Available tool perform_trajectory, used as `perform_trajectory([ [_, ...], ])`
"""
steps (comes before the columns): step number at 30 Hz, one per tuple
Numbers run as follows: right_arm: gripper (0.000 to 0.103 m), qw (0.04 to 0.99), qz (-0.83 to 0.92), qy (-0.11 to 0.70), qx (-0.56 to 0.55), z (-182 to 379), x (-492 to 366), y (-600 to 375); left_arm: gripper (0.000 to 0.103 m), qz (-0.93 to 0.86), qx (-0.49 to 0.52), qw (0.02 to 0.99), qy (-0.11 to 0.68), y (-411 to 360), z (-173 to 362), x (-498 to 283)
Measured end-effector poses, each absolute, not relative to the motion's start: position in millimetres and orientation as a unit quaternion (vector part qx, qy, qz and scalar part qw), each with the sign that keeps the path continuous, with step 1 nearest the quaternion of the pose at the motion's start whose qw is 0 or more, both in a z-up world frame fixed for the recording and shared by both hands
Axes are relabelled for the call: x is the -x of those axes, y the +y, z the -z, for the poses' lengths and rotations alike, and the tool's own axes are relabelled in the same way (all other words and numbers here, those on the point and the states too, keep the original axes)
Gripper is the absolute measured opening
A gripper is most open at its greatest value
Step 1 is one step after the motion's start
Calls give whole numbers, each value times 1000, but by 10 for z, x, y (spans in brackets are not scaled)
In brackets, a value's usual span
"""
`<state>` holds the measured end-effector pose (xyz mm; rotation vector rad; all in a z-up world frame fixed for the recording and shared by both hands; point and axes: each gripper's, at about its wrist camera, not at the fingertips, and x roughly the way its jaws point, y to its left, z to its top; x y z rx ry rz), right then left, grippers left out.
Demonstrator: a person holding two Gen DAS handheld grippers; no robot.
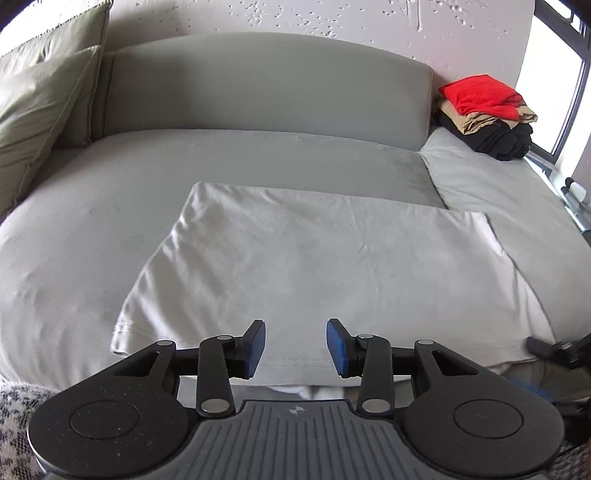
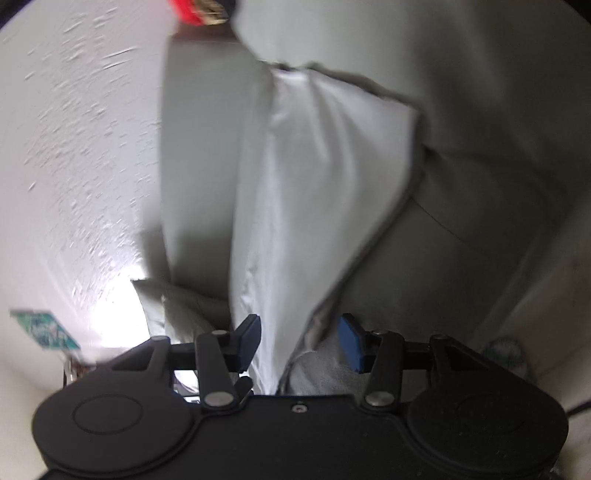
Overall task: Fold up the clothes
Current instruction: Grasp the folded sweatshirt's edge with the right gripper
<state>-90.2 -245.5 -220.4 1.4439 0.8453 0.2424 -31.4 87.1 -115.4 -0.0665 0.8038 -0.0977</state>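
Left gripper (image 1: 295, 347): fingers apart above pale garment's (image 1: 314, 266) near hem.
Right gripper (image 2: 299, 343): fingers apart, blurred white cloth (image 2: 314, 184) seemingly between them.
Sofa (image 1: 92, 229): folded stack (image 1: 487, 114) at far end.

A grey upholstered sofa (image 1: 258, 155) with a low padded backrest (image 1: 266, 85) stands against a white wall (image 1: 295, 18) whose plaster is pitted and rough. Olive cushions (image 1: 40, 110) lean at the sofa's left end, and at its right end a dark-framed window (image 1: 557, 85) lets in bright daylight. At the lower left edge lies what may be a speckled rug (image 1: 18, 413).
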Motion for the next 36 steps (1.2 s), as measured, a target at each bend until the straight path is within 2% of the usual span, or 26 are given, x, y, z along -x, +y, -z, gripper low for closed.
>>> perform_trajectory([
  [6, 44, 655, -83, 317, -681, 2297, 875, -2406, 38, 48, 4, 920, 388, 776, 1162, 334],
  [12, 42, 689, -29, 253, -678, 2285, 888, -2596, 39, 41, 30, 917, 396, 886, 1167, 303],
  [17, 42, 704, 10, 226, -673, 2358, 729, -2824, 38, 41, 48, 911, 409, 1036, 1155, 157],
  [21, 41, 722, 29, 230, -652, 2369, 588, -2862, 37, 12, 22, 904, 427, 1273, 1119, -58],
  [25, 41, 733, 44, 235, -636, 2317, 503, -2825, 23, -38, -22, 873, 486, 1528, 1263, -288],
  [26, 40, 736, 49, 237, -632, 2304, 491, -2814, 28, -41, -27, 866, 497, 1570, 1297, -304],
  [28, 18, 742, 66, 252, -618, 2285, 498, -2792, 32, -39, -45, 858, 511, 1614, 1316, -298],
  [30, 4, 744, 78, 263, -609, 2301, 504, -2794, 32, -33, -73, 850, 520, 1610, 1290, -236],
  [34, 4, 765, 89, 282, -572, 2180, 452, -2750, 34, -48, -125, 835, 534, 1655, 1254, -82],
  [36, 4, 790, 101, 291, -531, 2018, 410, -2669, 32, -29, -77, 863, 498, 1785, 1120, -25],
])
